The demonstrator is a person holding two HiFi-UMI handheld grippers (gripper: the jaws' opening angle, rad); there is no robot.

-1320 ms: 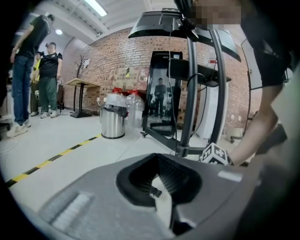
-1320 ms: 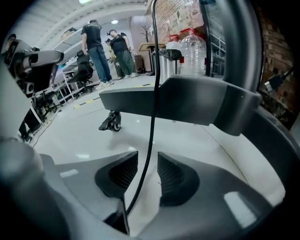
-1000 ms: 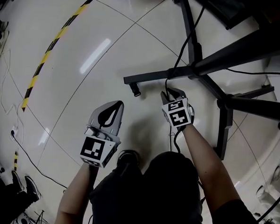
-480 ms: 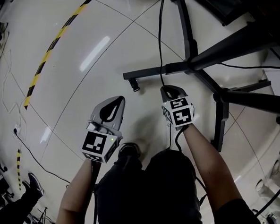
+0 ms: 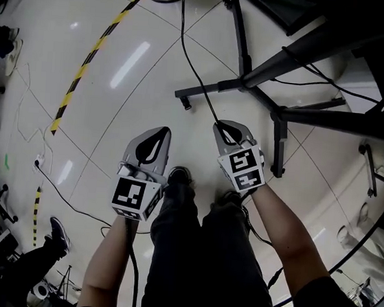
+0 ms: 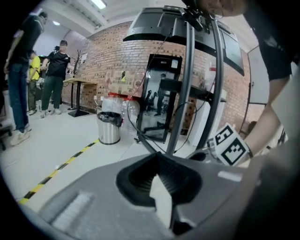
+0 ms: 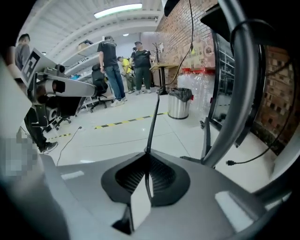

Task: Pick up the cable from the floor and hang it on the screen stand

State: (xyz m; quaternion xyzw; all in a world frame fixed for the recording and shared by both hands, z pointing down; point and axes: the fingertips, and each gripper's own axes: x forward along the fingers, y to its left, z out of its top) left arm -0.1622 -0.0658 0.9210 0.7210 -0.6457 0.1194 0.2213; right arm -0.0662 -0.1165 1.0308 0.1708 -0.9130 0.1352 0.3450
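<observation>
jaws on right gripper [image 7: 146,161] just closed, pinching the cable [image 7: 153,122]; left gripper [image 6: 158,164] clenched empty; snagging the far screen stand [image 5: 302,51] could pull it free.

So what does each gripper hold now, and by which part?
The right gripper, jaws just closed, pinches the black cable along its cord. The left gripper, shut, holds nothing.

left claw [image 5: 161,131] and right claw [image 5: 219,125]: light grey moulded shells, each with a black ribbed recess around the jaws. rear of each shell: white cube with black square markers, left cube [image 5: 134,197], right cube [image 5: 243,169]. operator wears a dark short sleeve [image 5: 322,300], dark trousers [image 5: 180,246] and dark shoes [image 5: 179,176].
</observation>
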